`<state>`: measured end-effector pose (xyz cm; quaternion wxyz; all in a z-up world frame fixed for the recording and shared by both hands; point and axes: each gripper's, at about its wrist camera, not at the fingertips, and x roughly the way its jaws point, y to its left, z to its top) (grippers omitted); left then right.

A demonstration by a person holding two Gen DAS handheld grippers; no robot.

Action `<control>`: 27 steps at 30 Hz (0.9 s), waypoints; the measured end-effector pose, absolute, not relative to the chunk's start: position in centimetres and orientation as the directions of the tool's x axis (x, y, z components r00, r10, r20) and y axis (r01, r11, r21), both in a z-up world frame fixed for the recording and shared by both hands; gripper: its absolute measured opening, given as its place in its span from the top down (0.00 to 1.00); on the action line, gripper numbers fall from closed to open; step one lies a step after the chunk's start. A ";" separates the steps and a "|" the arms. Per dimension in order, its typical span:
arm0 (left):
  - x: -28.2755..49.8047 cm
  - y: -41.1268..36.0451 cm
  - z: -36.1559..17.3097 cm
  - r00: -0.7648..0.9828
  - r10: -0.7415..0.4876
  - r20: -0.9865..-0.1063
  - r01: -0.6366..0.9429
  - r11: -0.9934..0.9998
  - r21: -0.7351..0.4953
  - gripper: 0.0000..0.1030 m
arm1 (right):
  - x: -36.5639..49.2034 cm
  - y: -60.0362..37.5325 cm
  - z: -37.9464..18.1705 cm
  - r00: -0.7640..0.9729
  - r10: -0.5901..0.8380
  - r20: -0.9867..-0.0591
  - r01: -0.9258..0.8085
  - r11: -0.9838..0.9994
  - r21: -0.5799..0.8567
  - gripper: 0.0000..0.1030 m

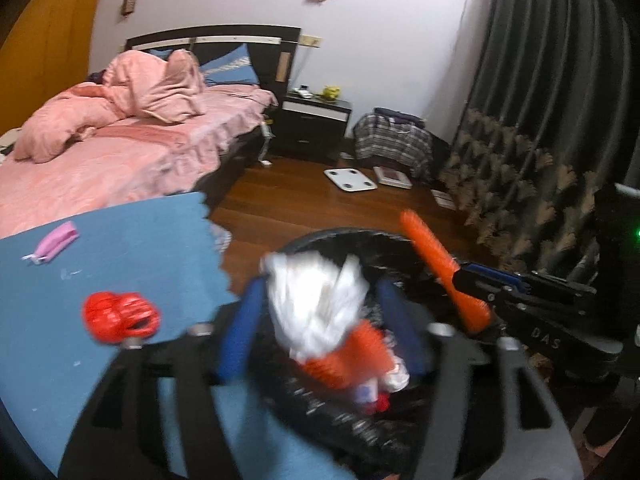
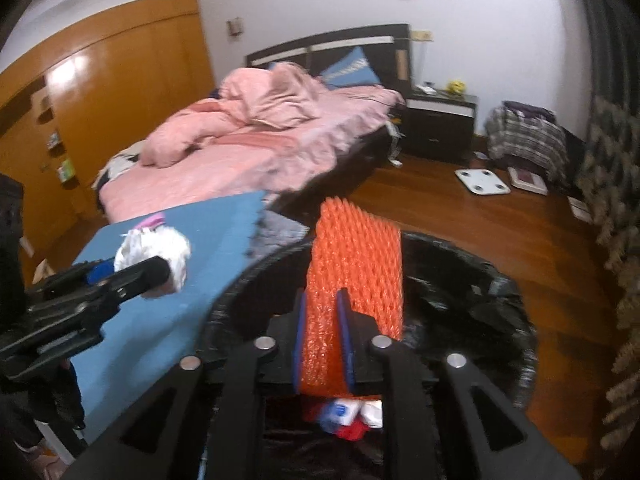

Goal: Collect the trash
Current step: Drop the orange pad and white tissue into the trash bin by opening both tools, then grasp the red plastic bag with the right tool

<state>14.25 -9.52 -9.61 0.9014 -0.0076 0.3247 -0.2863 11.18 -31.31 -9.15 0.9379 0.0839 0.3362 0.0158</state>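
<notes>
My left gripper [image 1: 324, 320] hangs over a black-lined trash bin [image 1: 340, 236], open. A crumpled white wad [image 1: 316, 300] sits loose and blurred between its blue pads [image 1: 244, 328], narrower than the gap. In the right wrist view the same wad [image 2: 156, 256] shows at the left gripper's [image 2: 160, 272] tips, beside the bin's [image 2: 460, 252] rim. My right gripper [image 2: 326, 336] is shut on an orange foam net [image 2: 356, 256], squeezed between its pads and standing up over the bin. The left wrist view has the net [image 1: 432, 256] and right gripper [image 1: 468, 280] at the right. Orange, white and red trash [image 2: 348, 412] lies in the bin.
A blue-topped table [image 1: 120, 248] left of the bin carries a red crumpled item [image 1: 120, 316] and a small pink item [image 1: 56, 242]. Behind are a pink bed [image 1: 120, 152], a dark nightstand [image 1: 312, 124], a white scale [image 1: 350, 179] on the wooden floor, and curtains [image 1: 540, 120] at the right.
</notes>
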 end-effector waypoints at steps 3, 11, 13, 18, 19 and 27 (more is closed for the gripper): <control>14.5 -9.9 -9.8 0.615 -0.536 -0.578 0.520 0.827 -0.213 0.30 | 10.8 -33.1 -9.3 0.779 0.046 -0.625 0.069 0.985 0.157 0.59; 15.7 -3.4 -9.6 0.692 -0.440 -0.573 0.410 0.892 -0.190 0.16 | 10.1 -33.1 -9.1 0.803 0.009 -0.596 0.082 0.989 0.125 0.09; 15.9 -1.3 -9.6 0.714 -0.398 -0.576 0.364 0.914 -0.180 0.14 | 10.1 -32.1 -8.8 0.809 0.020 -0.587 0.065 0.990 0.123 0.06; 15.4 4.4 -10.0 0.763 -0.281 -0.582 0.250 0.959 -0.135 0.13 | 11.0 -27.7 -8.2 0.810 0.086 -0.580 -0.019 0.992 0.121 0.06; 15.1 5.3 -10.1 0.769 -0.259 -0.584 0.229 0.965 -0.127 0.13 | 11.2 -27.0 -8.2 0.808 0.098 -0.581 -0.030 0.992 0.124 0.06; 14.1 13.9 -10.9 0.792 -0.095 -0.603 0.057 0.995 -0.083 0.13 | 14.3 -18.0 -8.5 0.776 0.235 -0.586 -0.180 0.972 0.151 0.06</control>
